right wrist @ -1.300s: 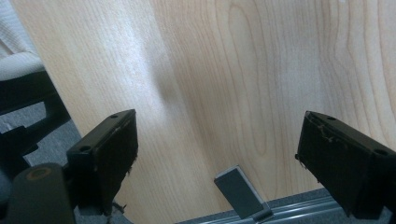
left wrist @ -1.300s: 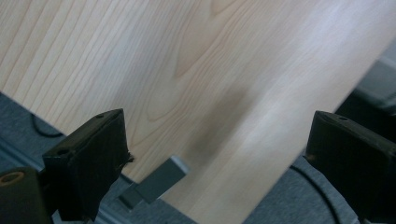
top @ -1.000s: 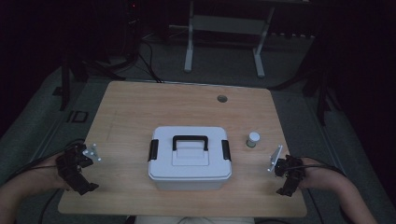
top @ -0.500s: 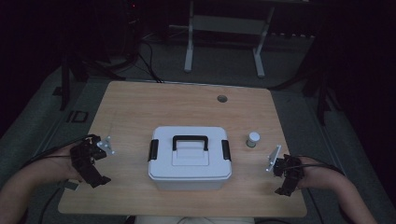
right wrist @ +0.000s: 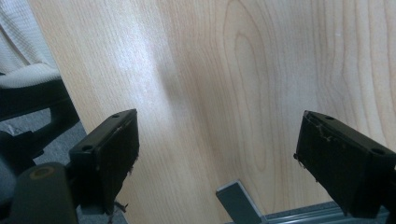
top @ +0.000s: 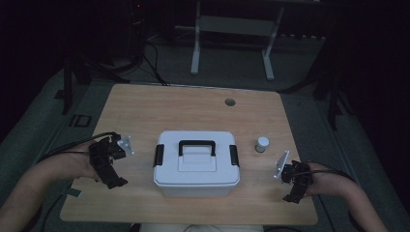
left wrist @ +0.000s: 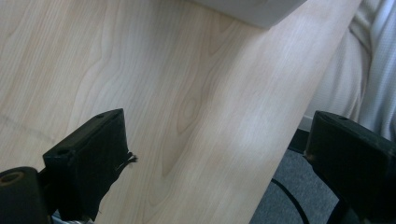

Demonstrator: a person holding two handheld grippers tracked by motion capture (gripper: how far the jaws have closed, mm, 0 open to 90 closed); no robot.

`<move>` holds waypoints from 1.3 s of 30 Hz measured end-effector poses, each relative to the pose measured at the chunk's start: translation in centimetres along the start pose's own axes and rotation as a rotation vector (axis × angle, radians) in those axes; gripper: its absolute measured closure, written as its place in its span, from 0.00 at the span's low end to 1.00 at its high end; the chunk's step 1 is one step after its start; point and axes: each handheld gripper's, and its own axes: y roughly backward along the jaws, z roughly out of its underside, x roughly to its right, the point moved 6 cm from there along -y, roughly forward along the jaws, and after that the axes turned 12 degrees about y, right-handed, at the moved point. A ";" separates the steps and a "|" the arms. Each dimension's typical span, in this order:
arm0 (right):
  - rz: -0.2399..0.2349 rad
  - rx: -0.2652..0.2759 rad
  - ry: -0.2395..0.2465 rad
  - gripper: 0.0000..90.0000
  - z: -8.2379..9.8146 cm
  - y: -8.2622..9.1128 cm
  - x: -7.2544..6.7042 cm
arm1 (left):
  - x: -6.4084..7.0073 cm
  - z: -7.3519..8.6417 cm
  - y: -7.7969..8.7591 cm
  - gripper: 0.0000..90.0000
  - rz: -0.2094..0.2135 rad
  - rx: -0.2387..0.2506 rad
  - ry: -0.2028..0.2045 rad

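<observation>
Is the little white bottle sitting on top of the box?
No, the small white bottle stands on the table, right of the box.

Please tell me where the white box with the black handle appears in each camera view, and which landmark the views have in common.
High view: the white box stands at the centre of the wooden table, between the two grippers.
Left gripper view: one white corner at the top edge.
Right gripper view: I cannot find it.
Shared landmark: the light wood tabletop.
</observation>
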 end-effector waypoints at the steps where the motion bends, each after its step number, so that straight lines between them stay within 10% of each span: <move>1: 0.000 0.000 0.000 0.15 0.0 0.0 0.0 | 0.0 0.0 0.0 0.06 0.000 0.000 0.000; 39: 0.003 0.021 0.012 0.15 -0.1 -0.2 -0.4 | 3.5 -10.6 1.2 0.06 0.045 -0.001 -0.203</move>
